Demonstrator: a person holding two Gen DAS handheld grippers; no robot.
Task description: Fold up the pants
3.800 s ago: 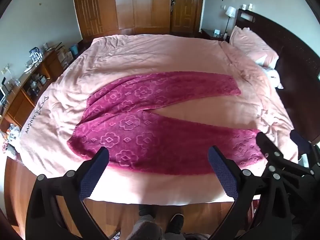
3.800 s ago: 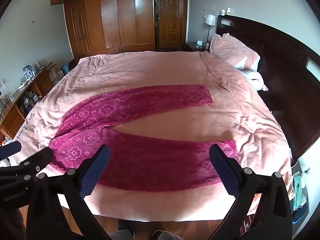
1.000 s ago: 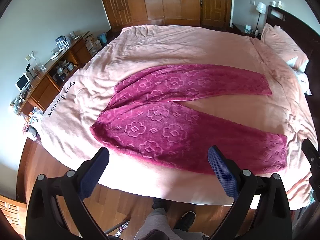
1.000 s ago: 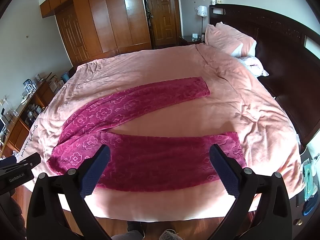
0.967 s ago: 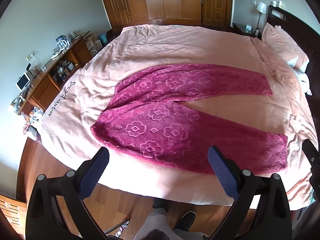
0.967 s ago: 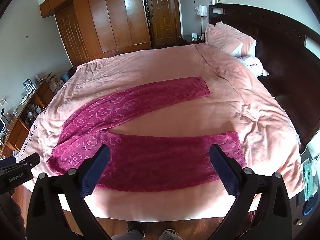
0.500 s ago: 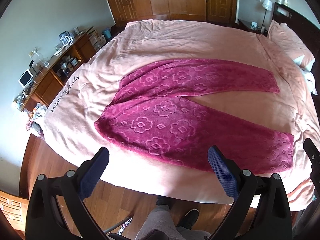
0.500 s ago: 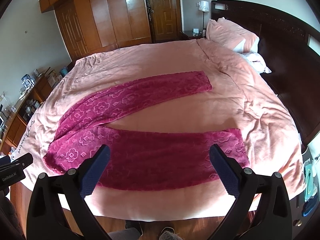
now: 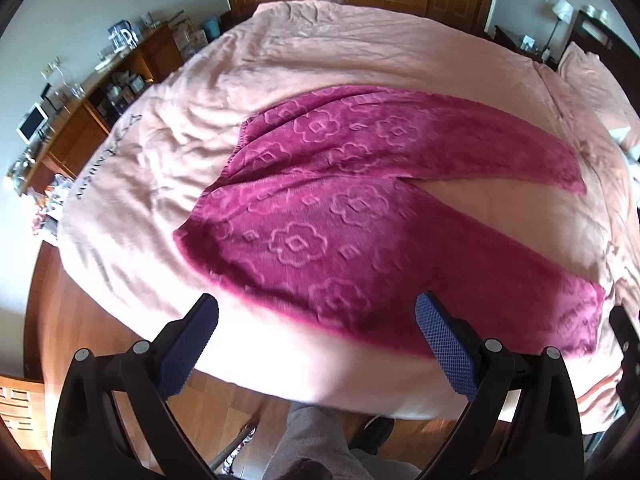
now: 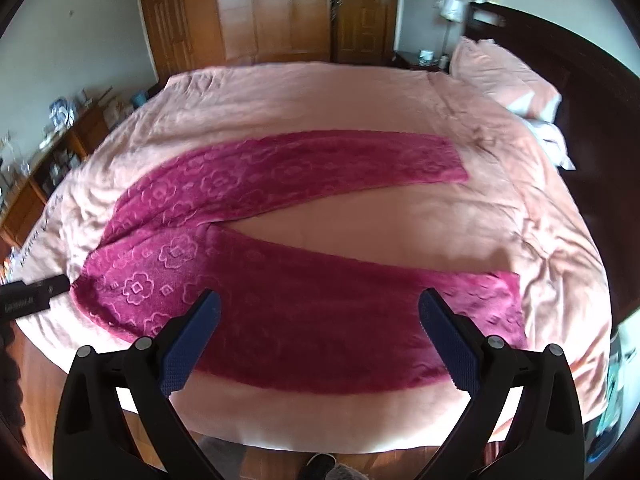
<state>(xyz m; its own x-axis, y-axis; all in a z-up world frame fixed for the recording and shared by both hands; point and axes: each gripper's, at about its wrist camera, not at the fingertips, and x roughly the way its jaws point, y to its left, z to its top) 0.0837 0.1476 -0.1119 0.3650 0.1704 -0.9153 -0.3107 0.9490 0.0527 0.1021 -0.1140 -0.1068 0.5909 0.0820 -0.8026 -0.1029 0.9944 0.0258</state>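
Left gripper (image 9: 316, 320), jaws spread wide and empty, hovers above the bed's near edge; the waist end of the one pair of magenta fleece pants (image 9: 320, 232) lies just ahead of it. Right gripper (image 10: 318, 318), equally wide and empty, faces the near leg's cuff end ahead and to its right. The pants lie flat on the pink bedspread (image 10: 304, 92), long axis running left to right across both grippers, two legs splayed apart. Two pillows (image 10: 508, 76) sit far right.

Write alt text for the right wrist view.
Magenta flower-patterned pants lie flat on a pink bedspread, legs spread in a V. The open right gripper hovers over the near leg, holding nothing; pillows sit at right.
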